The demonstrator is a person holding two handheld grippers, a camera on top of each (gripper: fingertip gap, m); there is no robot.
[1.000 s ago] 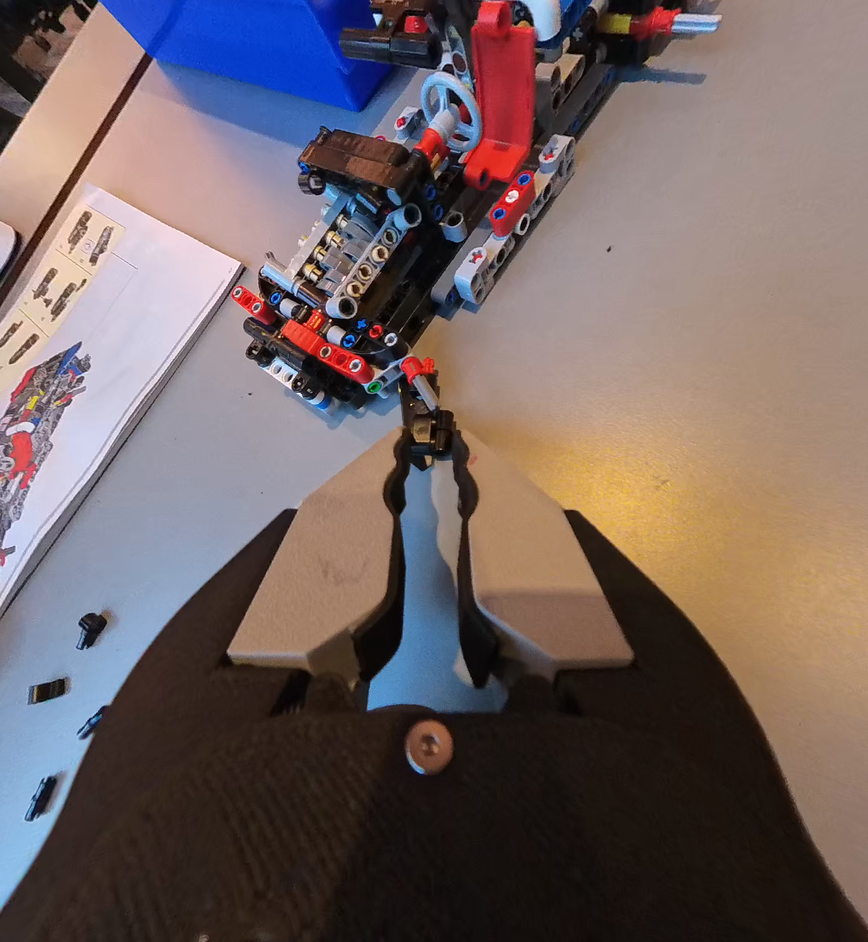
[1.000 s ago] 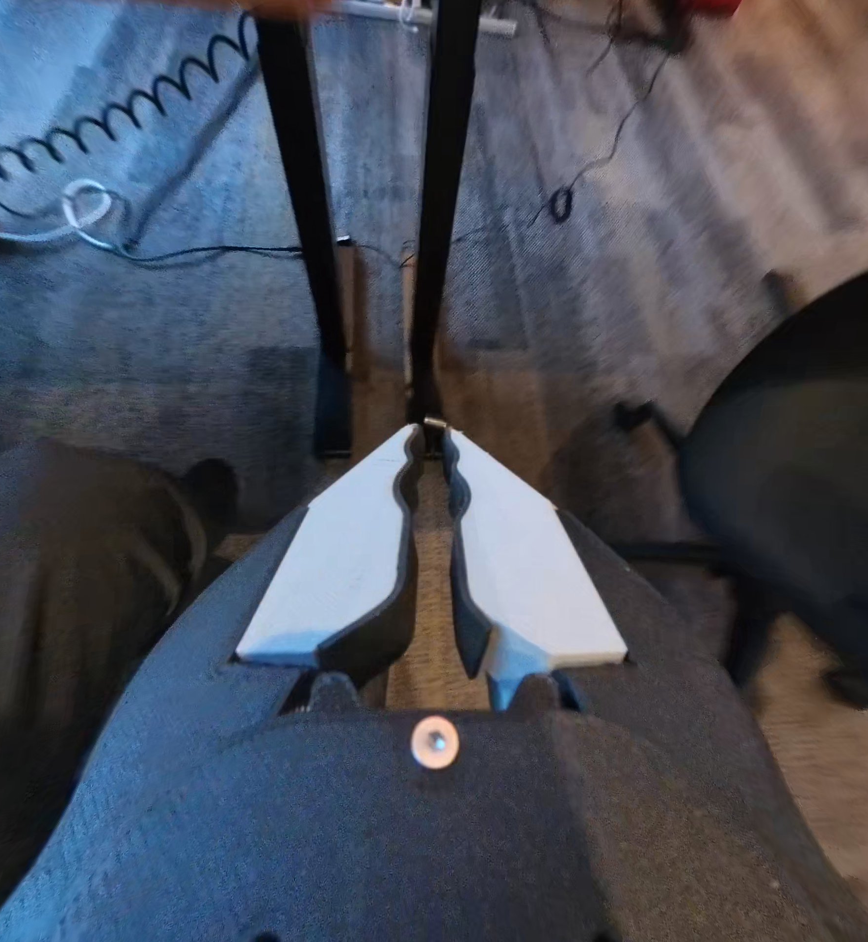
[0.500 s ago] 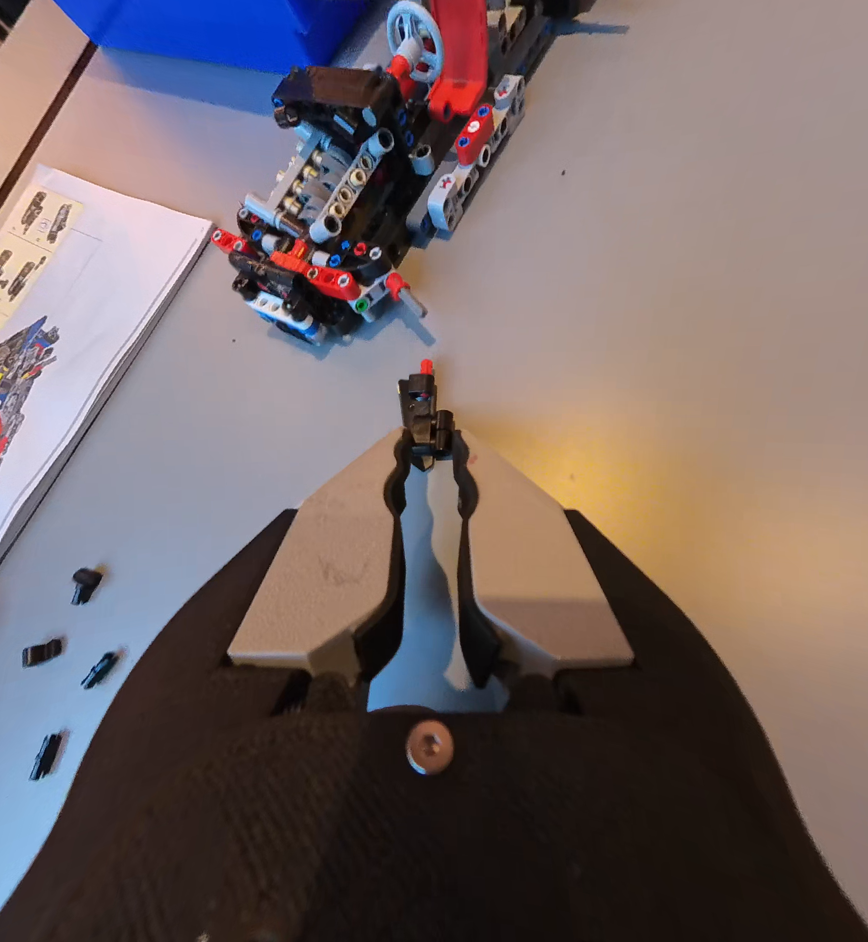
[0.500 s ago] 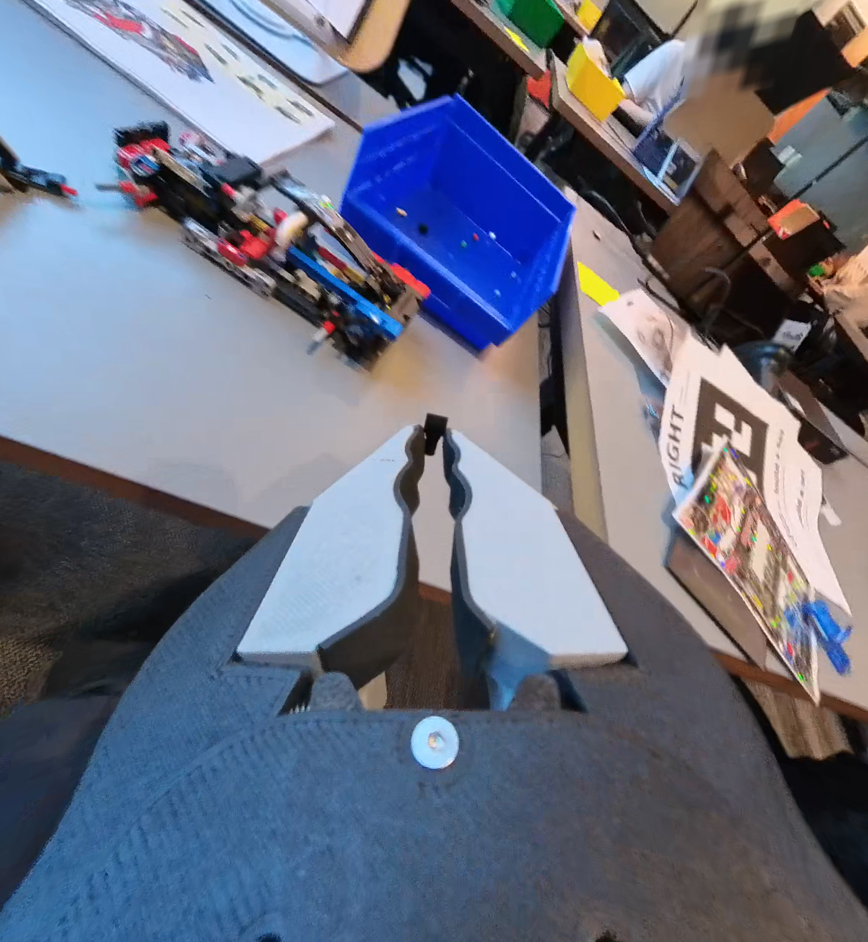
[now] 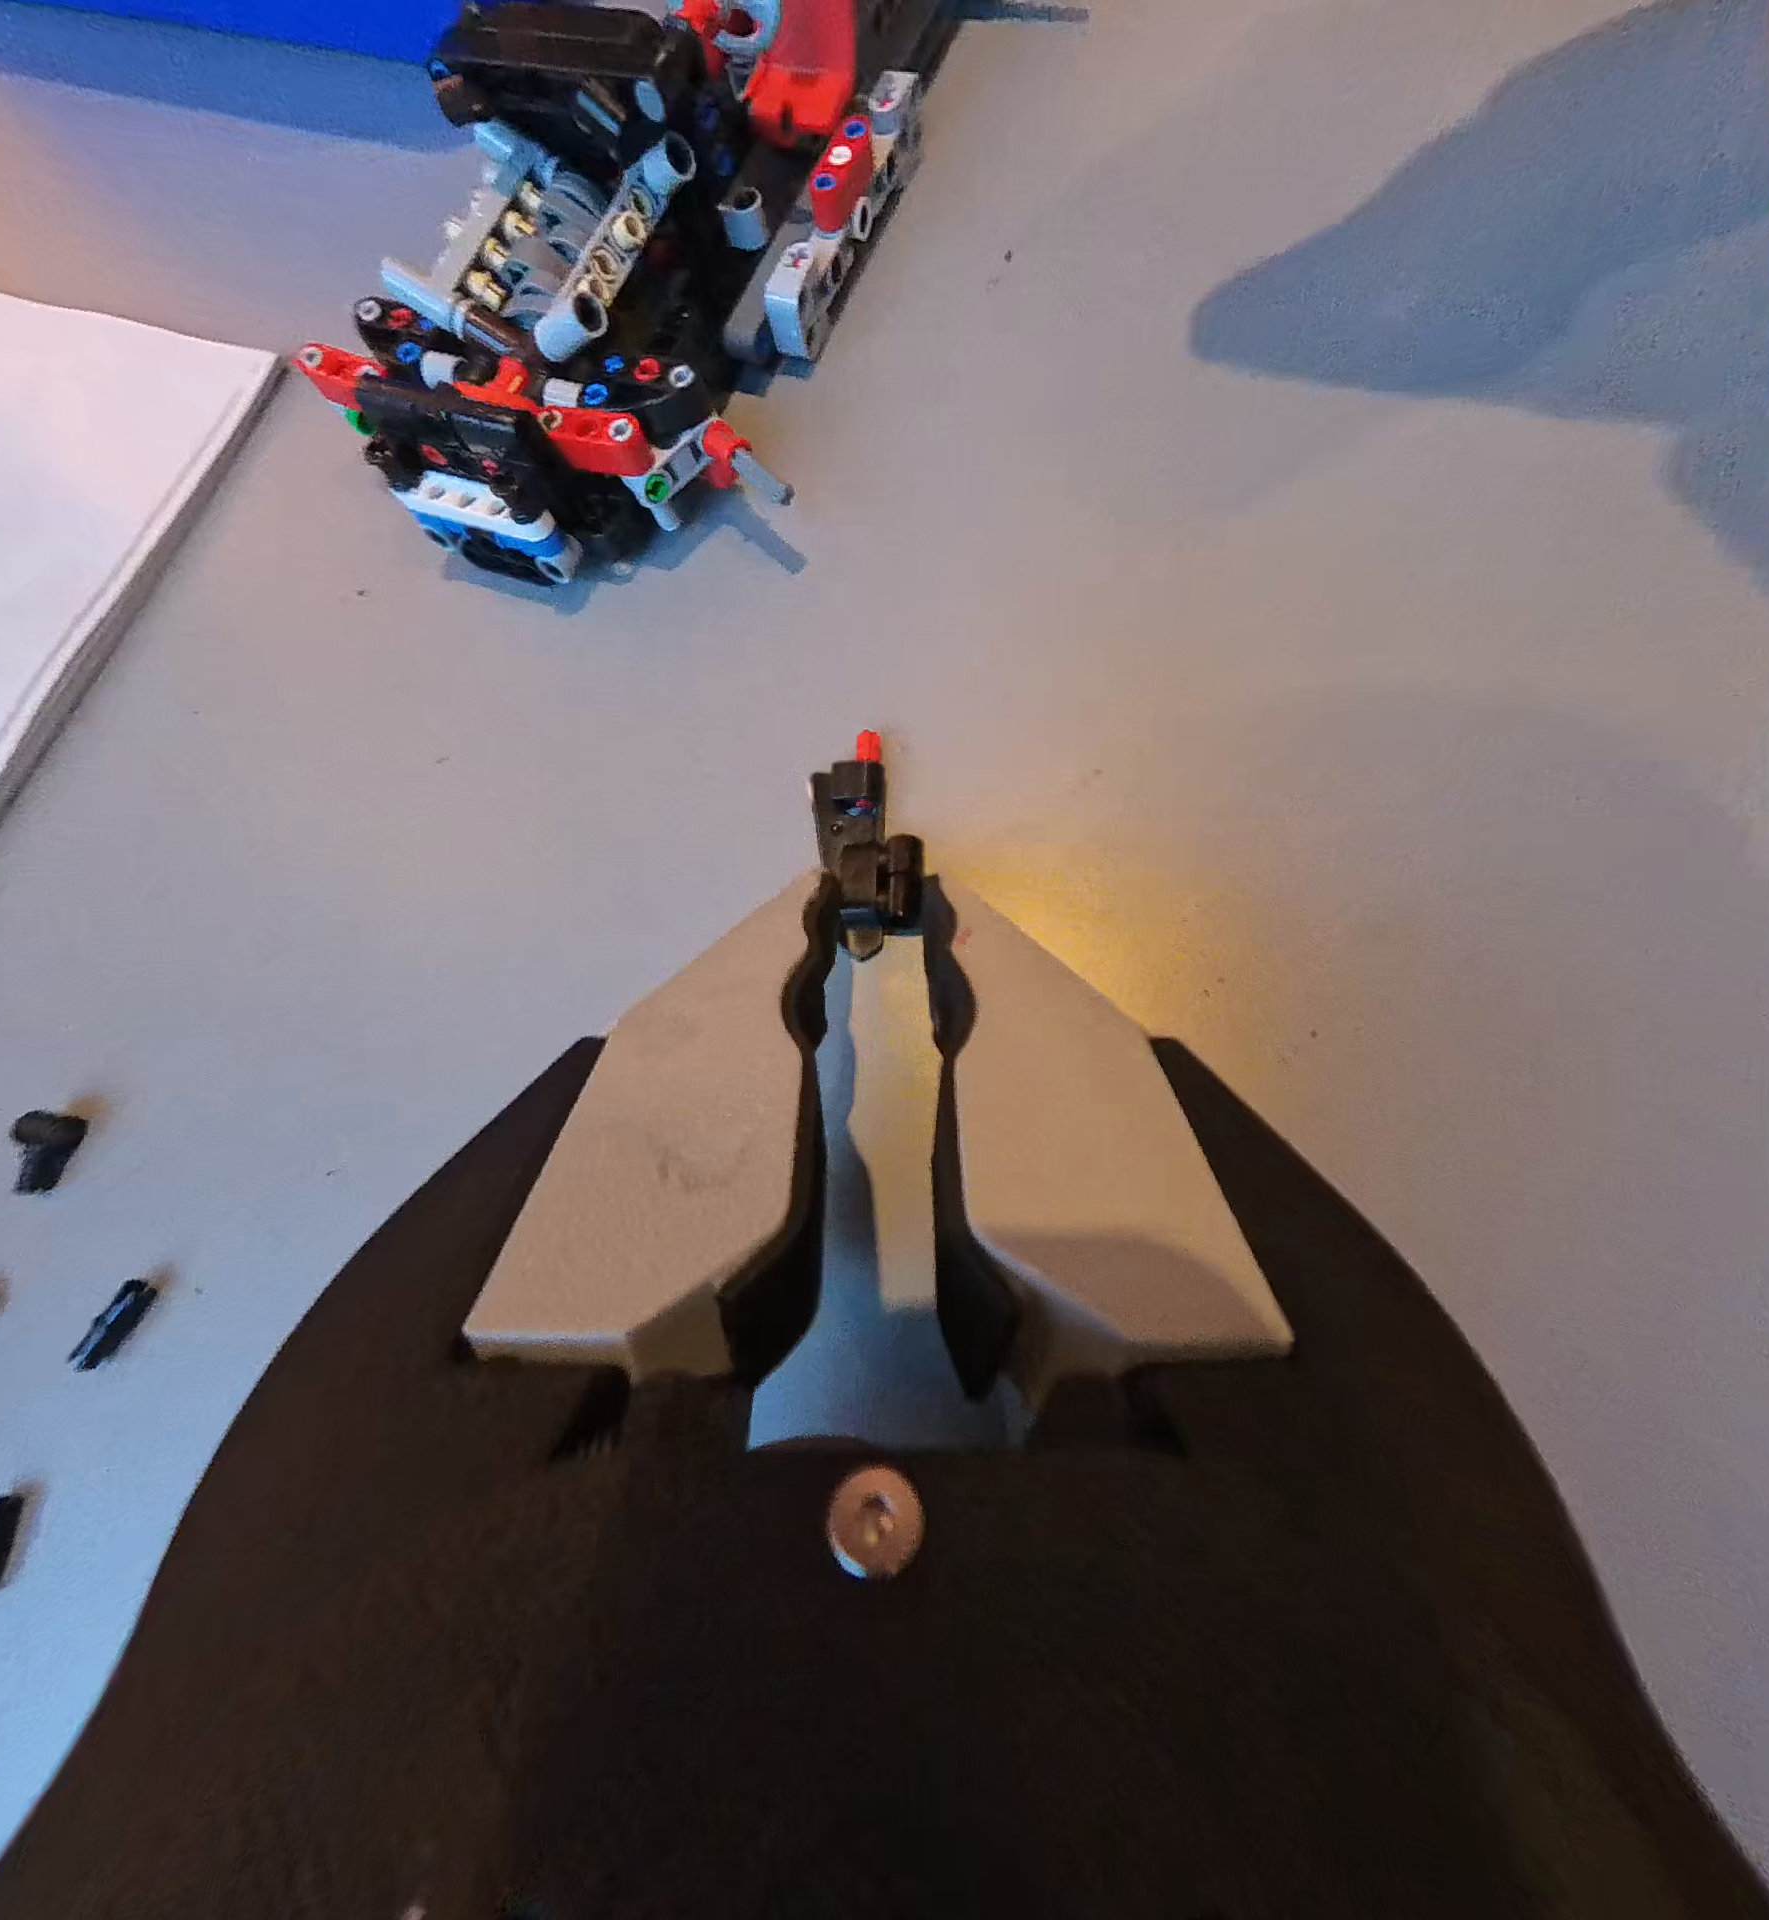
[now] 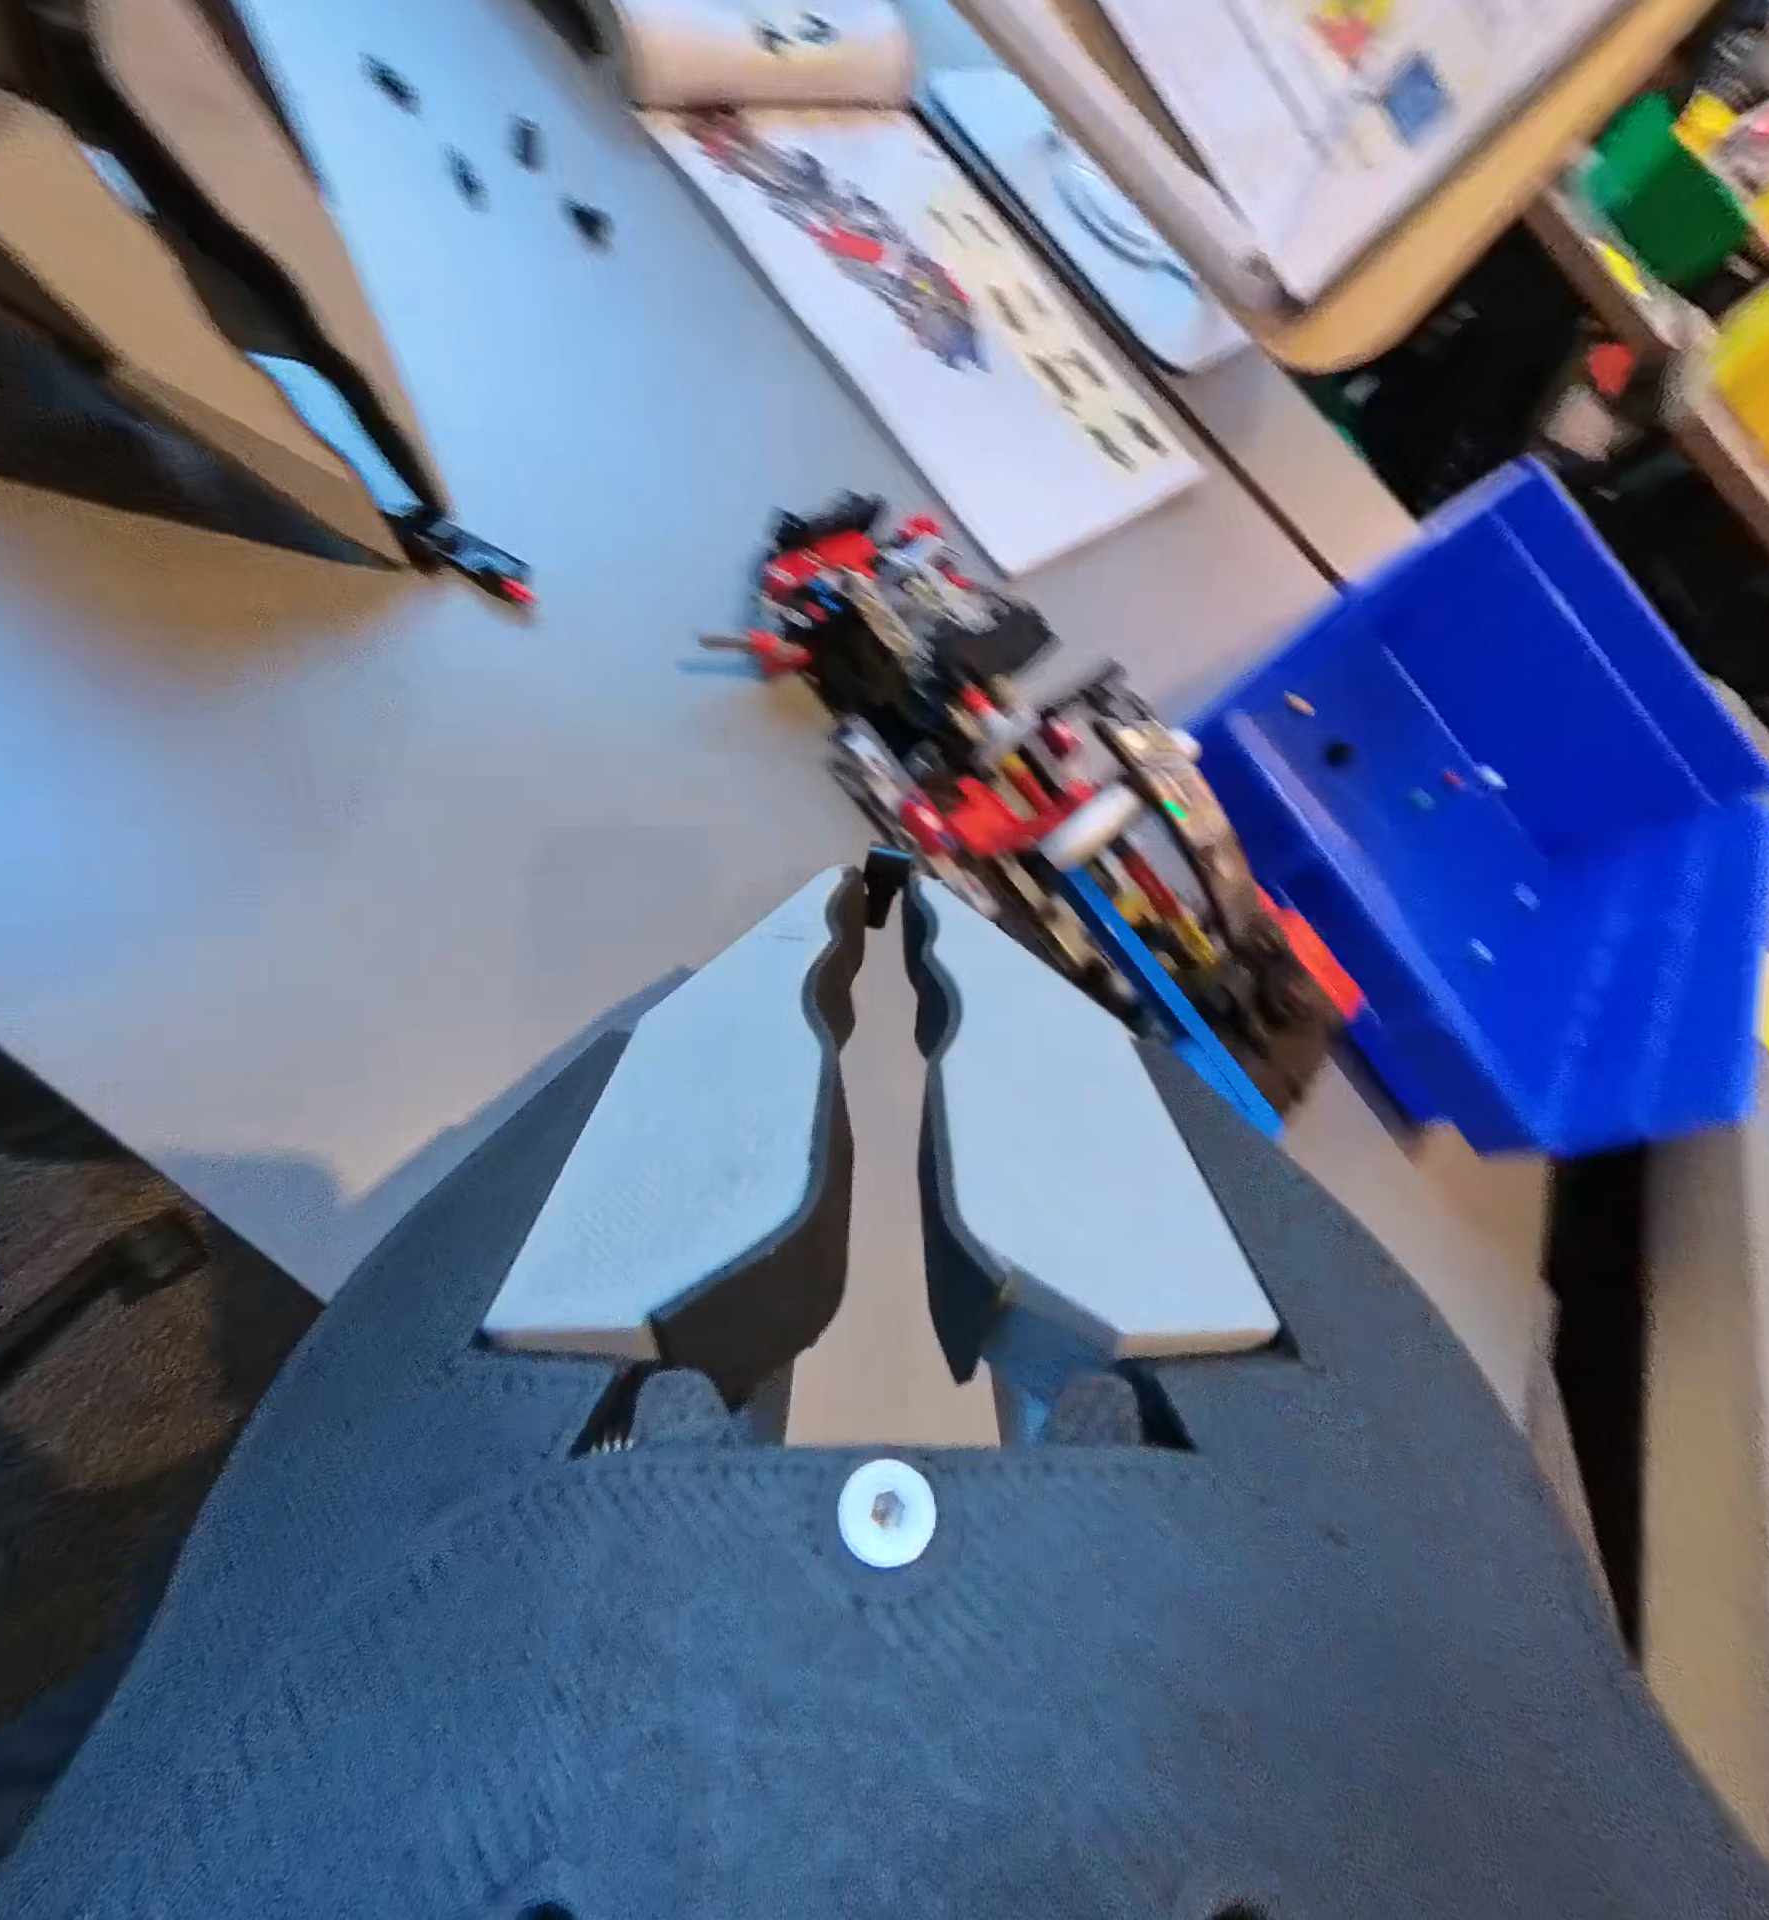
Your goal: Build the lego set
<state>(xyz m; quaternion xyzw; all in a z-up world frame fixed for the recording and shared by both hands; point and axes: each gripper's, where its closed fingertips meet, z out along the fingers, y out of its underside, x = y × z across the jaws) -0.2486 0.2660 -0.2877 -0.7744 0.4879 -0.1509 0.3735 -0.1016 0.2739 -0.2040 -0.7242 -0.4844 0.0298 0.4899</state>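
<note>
Jaws of both grippers each pinch one small black piece [image 5: 864, 847]; four loose pins [image 5: 44, 1148] lie left.

lego model [image 5: 610, 301] mid-table [image 5: 1275, 727], booklet [image 5: 49, 499] to its left, bin [image 6: 1524, 831] behind, loose pcs [image 5: 38, 1299] near-left

Grey matte tabletop [image 5: 1275, 644] and the objects resting on it.

Left wrist view: a partly built red, black and grey brick vehicle chassis [image 5: 610, 312] stands at 11 o'clock; a white paper instruction booklet [image 5: 38, 540] lies at 9 o'clock, just beside the chassis; four small black plastic connector pins [image 5: 44, 1148] are scattered at 8 o'clock. Right wrist view: a blue plastic open-fronted parts bin [image 6: 1545, 883] sits at 3 o'clock, close against the chassis's far side.
</note>
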